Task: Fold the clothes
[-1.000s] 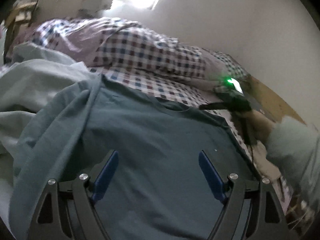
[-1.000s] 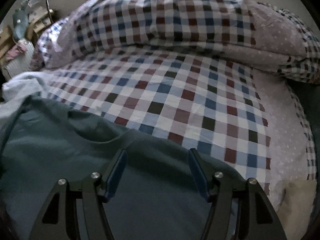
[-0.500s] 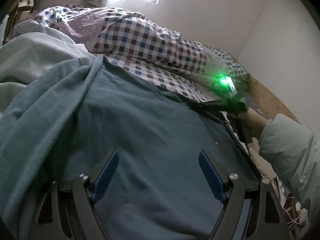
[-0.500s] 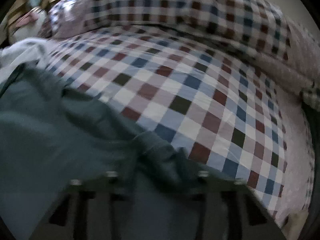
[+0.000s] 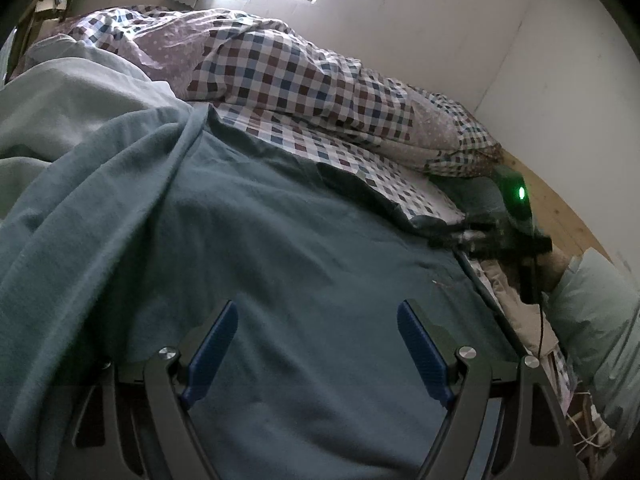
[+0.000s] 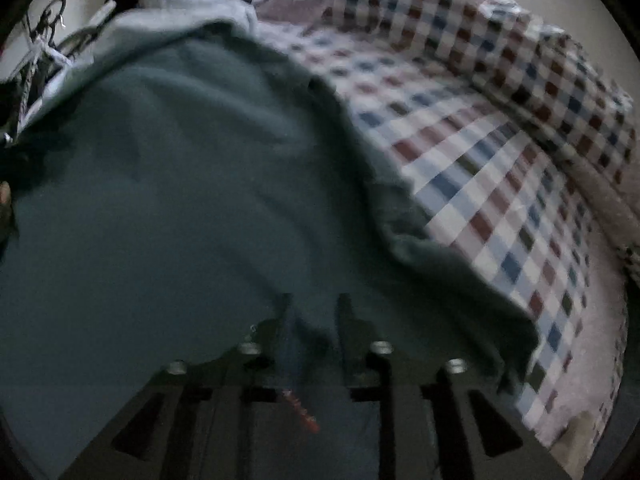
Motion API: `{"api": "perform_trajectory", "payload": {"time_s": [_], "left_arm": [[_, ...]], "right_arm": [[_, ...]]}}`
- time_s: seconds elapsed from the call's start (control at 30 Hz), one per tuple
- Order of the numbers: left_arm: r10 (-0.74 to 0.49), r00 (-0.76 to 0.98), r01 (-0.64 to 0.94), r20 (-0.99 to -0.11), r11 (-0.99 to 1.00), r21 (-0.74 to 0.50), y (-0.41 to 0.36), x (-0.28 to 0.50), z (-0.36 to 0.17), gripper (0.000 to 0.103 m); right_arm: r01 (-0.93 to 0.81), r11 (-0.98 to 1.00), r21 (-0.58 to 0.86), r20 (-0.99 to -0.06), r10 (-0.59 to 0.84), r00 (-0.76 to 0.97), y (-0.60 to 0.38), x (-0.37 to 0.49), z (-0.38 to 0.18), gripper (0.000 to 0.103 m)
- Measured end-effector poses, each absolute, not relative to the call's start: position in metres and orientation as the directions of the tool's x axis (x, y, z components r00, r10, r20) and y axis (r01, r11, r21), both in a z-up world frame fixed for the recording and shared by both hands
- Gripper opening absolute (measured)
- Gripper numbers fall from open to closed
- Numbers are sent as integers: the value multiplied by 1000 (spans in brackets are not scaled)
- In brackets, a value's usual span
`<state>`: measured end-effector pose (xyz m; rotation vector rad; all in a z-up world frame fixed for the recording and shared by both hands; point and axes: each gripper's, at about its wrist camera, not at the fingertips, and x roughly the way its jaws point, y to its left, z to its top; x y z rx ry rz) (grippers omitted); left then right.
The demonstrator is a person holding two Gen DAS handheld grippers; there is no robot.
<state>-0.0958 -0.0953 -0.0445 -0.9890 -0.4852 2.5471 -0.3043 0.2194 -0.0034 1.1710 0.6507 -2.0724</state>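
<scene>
Teal shirt (image 6: 168, 208) edge bunched beside bare checked sheet (image 6: 500, 184).

The shirt (image 5: 304, 264) spread on the bed is a plain dark teal. Beside it lies a paler grey-green garment (image 5: 68, 96). The bed sheet (image 6: 492, 184) is white, checked in blue, dark red and brown; the duvet (image 5: 288, 68) bears the same check, with patches of lilac dotted white. The left tool (image 5: 316, 316) is black with blue pads (image 5: 212, 352). A green light (image 5: 521, 192) glows on the black right tool (image 5: 516, 236). The sleeve (image 5: 596, 312) is pale mint.
</scene>
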Motion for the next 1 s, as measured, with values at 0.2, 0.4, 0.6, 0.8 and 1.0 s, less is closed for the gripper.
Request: {"api": "perform_trajectory", "payload": {"time_s": [0.2,0.4,0.6,0.8,1.0], "left_arm": [[448,-687,-204,-572,-874,-440,-94,-97,-47,85],[449,-684,-204,-574,-874,-441,-93,-97,-49,85],[459,-684,-207,-567,-868,-452,-95,-97,-51,85],[454,-683,-206,-572,-871,-445,-94,-98,-52,85],[457,-681,-207,-572,-870,-448,-94,-98,-53,85]], "right_arm": [[544,-839,36,-797,-352,-491,240,-373,19,42],[509,-858,64,-854,-311,-418,220,-405,-16,42],[589,-806,57,-857,-342,-384,210,-382,-25,42],[683,-728,-56,-877,-291,-382,195,-356,-31,42],[692,-705,-155,-855,-256,-451,183,-345,-23,42]]}}
